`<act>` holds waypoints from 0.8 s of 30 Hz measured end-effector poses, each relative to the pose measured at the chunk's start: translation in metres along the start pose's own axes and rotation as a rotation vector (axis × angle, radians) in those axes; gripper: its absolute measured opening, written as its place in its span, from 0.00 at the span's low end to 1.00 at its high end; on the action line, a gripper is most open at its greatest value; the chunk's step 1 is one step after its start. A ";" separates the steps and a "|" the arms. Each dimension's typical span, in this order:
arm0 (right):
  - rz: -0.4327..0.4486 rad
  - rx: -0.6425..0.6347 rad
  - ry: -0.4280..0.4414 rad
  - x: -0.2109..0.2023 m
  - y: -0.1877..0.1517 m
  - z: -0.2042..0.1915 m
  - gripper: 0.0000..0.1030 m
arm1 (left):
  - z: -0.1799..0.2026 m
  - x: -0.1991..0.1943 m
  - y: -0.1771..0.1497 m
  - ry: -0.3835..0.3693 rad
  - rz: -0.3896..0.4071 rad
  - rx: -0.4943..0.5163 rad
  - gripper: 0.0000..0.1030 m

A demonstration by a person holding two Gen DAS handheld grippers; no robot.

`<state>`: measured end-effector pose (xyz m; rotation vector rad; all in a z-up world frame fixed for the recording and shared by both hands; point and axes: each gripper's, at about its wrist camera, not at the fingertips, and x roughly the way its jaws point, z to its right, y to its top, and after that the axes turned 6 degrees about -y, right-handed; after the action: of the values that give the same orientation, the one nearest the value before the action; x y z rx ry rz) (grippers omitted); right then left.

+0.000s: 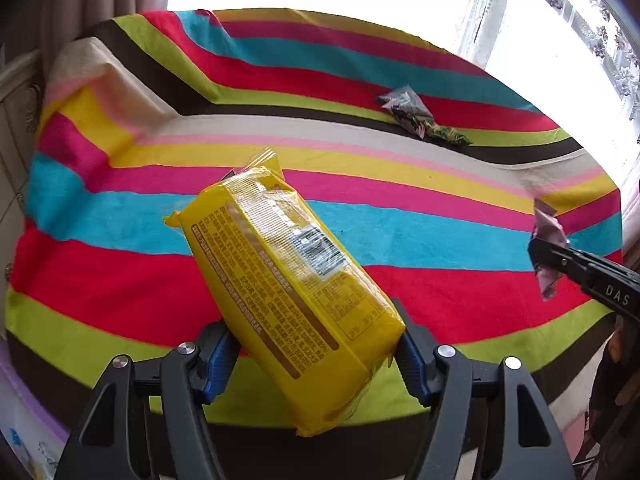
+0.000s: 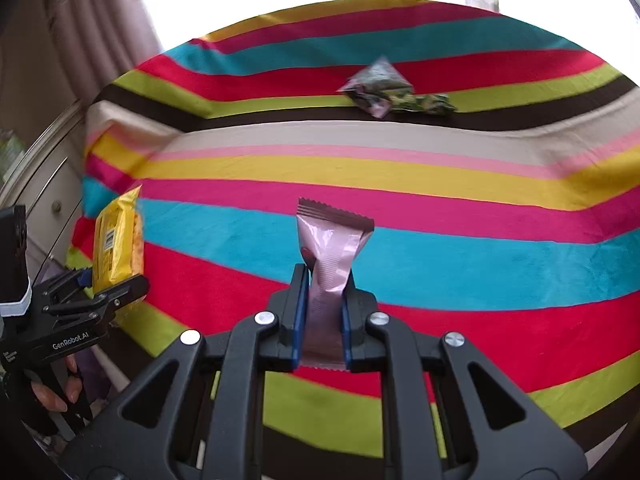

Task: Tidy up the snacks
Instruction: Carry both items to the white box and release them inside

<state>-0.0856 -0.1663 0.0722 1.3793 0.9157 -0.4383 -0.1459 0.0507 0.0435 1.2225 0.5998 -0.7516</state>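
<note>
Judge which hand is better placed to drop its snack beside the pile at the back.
Right, probably: its gripper holding the pink packet points nearly straight at the pile; the left gripper with the yellow pack sits farther left.

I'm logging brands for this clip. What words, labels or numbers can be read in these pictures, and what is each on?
"GenRobot.AI": white print on the black left gripper, seen from the right wrist.
"DAS": white letters on the black right gripper, cut off at the frame edge.
Large yellow plastic snack pack: dense print and a barcode, too small to read.
Small pink foil snack packet: no readable text.
</note>
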 end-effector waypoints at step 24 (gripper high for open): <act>0.089 -0.292 0.097 -0.057 -0.011 -0.129 0.17 | -0.068 -0.108 -0.039 0.034 0.167 -0.092 0.66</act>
<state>-0.1665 -0.0588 0.1174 1.1753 0.9519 -0.1627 -0.2441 0.1299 0.0853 1.1861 0.5467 -0.5584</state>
